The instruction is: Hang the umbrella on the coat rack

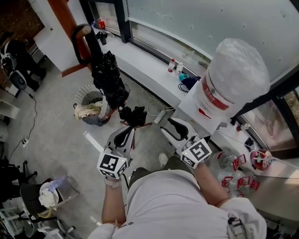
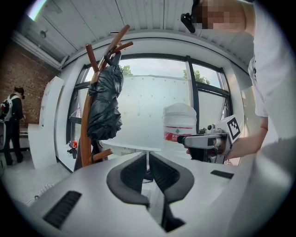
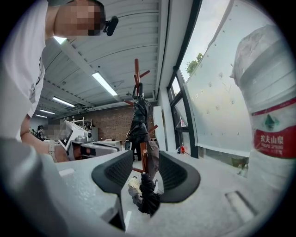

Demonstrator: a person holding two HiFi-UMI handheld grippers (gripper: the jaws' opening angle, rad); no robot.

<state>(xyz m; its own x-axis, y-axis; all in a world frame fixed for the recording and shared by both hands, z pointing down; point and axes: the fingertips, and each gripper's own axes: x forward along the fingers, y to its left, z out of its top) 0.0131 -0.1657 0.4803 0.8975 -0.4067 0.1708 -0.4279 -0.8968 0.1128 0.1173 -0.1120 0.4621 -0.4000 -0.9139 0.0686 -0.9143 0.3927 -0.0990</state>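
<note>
Both empty: left gripper jaws together, right gripper closed | umbrella hooked on rack | hanging looks done

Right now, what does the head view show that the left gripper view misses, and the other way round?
Only the head view: the wastebasket on the floor, and the marker cube on the left gripper. Only the left gripper view: the ceiling and the camera on the person's head. Both: the black umbrella hanging on the coat rack, the water jug and the right gripper.
</note>
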